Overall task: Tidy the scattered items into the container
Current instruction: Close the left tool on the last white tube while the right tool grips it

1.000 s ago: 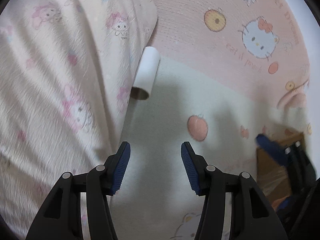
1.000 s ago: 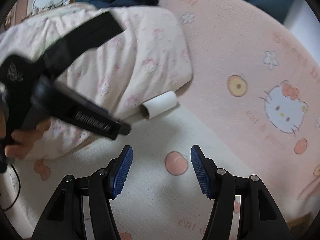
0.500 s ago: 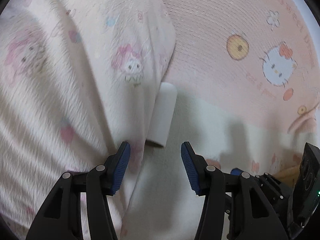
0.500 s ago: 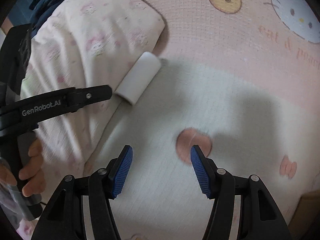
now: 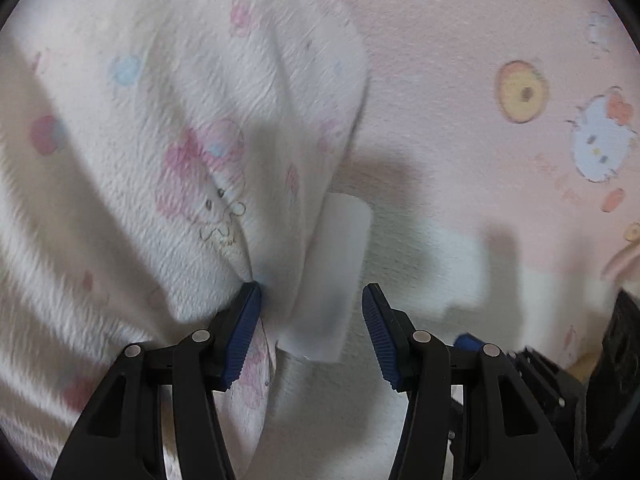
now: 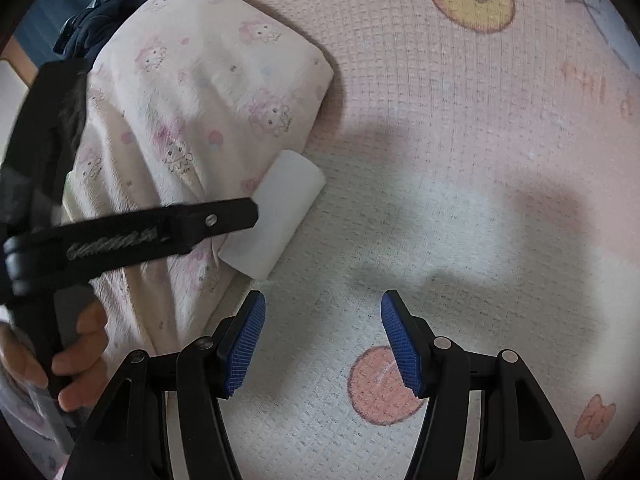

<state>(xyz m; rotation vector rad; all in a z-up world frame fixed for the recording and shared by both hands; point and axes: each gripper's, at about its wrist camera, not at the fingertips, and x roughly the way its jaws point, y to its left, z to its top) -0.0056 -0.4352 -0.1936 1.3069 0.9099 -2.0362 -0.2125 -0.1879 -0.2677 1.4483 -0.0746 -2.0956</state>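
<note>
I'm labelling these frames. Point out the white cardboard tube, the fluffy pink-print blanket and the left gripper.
white cardboard tube [image 6: 276, 212], right wrist view, middle of its curved side.
fluffy pink-print blanket [image 6: 208, 80], right wrist view, top of the fold.
left gripper [image 5: 312, 328], left wrist view, midway between its open blue fingertips.

Black hand-held gripper [image 6: 322, 340], ribbed blue pads [image 6: 244, 350], silver screws, blurred white lettering
</note>
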